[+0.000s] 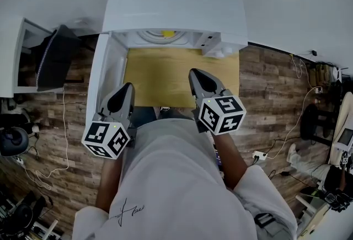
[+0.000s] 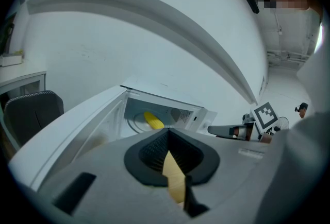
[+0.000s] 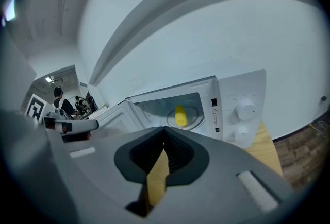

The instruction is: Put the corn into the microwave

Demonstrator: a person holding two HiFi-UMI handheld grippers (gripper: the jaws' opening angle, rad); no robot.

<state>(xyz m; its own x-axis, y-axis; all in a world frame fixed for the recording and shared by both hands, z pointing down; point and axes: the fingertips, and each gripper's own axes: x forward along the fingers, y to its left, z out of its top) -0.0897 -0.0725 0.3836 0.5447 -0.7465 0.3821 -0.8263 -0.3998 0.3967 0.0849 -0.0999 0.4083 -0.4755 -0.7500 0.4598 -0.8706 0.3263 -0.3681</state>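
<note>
The corn [image 3: 180, 115] lies on the turntable [image 3: 194, 112] inside the open microwave [image 3: 242, 115], mostly hidden under its roof in the head view, while left tongs [image 1: 128, 87] and right tongs [image 1: 194, 73], both closed and empty, hover before the microwave.

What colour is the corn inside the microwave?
The corn is yellow; clearest in right gripper view.
</note>
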